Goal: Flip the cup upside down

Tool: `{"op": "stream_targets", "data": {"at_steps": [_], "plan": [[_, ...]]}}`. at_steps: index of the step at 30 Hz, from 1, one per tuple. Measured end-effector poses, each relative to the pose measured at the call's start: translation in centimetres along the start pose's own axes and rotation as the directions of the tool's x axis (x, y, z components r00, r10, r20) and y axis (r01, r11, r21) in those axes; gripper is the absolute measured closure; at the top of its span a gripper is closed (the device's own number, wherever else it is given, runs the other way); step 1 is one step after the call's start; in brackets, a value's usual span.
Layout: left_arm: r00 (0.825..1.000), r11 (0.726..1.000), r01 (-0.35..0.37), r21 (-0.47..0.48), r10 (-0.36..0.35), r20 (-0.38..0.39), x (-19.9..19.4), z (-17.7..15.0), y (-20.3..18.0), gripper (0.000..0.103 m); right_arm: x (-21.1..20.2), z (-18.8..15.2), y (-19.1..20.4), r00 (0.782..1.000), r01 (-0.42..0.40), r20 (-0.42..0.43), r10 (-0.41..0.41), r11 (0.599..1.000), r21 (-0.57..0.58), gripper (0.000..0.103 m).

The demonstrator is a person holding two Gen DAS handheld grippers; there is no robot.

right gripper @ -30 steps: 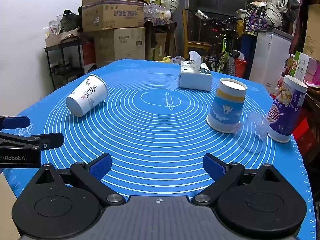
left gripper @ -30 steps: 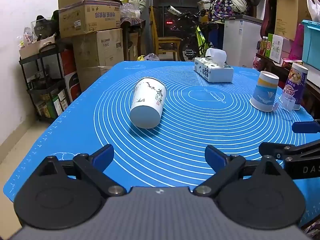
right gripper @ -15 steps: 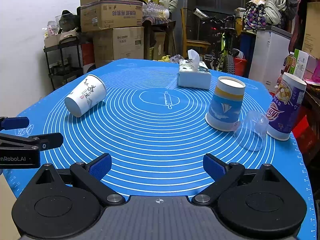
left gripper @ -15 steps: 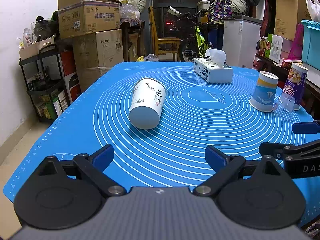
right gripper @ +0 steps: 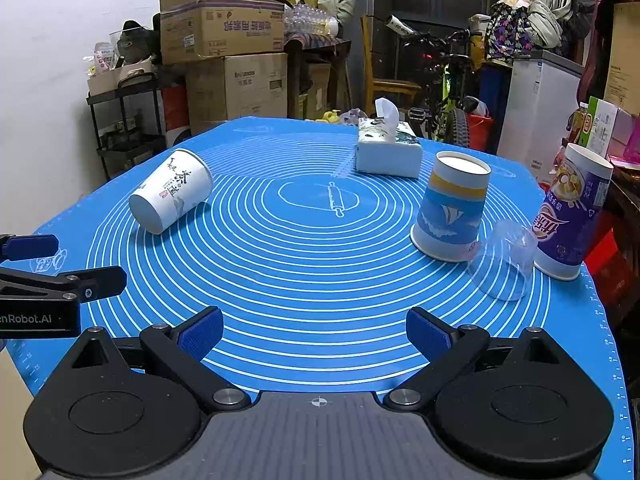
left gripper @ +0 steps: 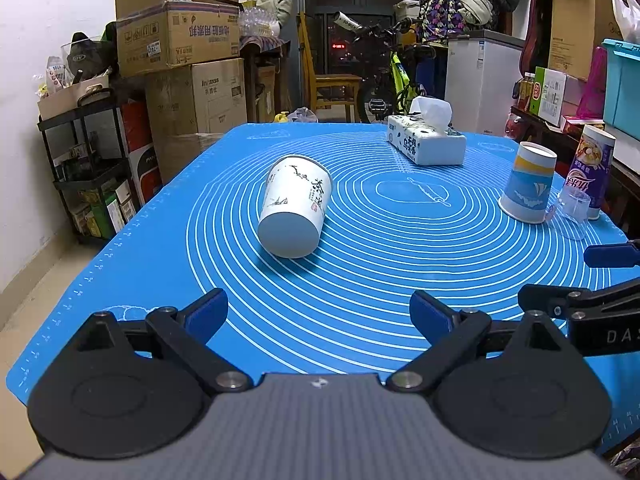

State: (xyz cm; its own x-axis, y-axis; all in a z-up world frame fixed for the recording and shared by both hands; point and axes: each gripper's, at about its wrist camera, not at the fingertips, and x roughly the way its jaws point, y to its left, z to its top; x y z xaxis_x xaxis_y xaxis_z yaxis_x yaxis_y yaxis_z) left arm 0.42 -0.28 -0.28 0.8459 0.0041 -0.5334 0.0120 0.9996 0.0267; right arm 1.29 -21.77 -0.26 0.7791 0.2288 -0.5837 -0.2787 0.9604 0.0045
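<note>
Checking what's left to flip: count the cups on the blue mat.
4: white cup on its side, left; blue cup, clear cup and purple cup upside down, right. None looks hidden.

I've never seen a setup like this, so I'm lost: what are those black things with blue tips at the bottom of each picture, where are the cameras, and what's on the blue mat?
There is no robot here. A person holds two hand tools, each with two fingers and a wide-angle camera that looks forward along them. One picture comes from the left gripper, the other from the right gripper. The blue tips are the pads of their fingers. Both grippers are open and hold nothing; each also shows at the edge of the other's picture.

On the blue mat lie a white cup on its side, a tissue box, a blue cup standing upside down, a clear plastic cup, also mouth down, and a purple cup, upside down too. The white cup is probably the one to flip.
</note>
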Motion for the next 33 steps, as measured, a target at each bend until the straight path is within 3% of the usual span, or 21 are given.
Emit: {"op": "stream_targets", "data": {"at_steps": [33], "plan": [[1.000, 1.000, -0.002, 0.002, 0.002, -0.005, 0.08, -0.43, -0.37, 0.006, 0.23, -0.13, -0.29, 1.000, -0.007, -0.019, 0.007, 1.000, 0.019, 0.005]]}}
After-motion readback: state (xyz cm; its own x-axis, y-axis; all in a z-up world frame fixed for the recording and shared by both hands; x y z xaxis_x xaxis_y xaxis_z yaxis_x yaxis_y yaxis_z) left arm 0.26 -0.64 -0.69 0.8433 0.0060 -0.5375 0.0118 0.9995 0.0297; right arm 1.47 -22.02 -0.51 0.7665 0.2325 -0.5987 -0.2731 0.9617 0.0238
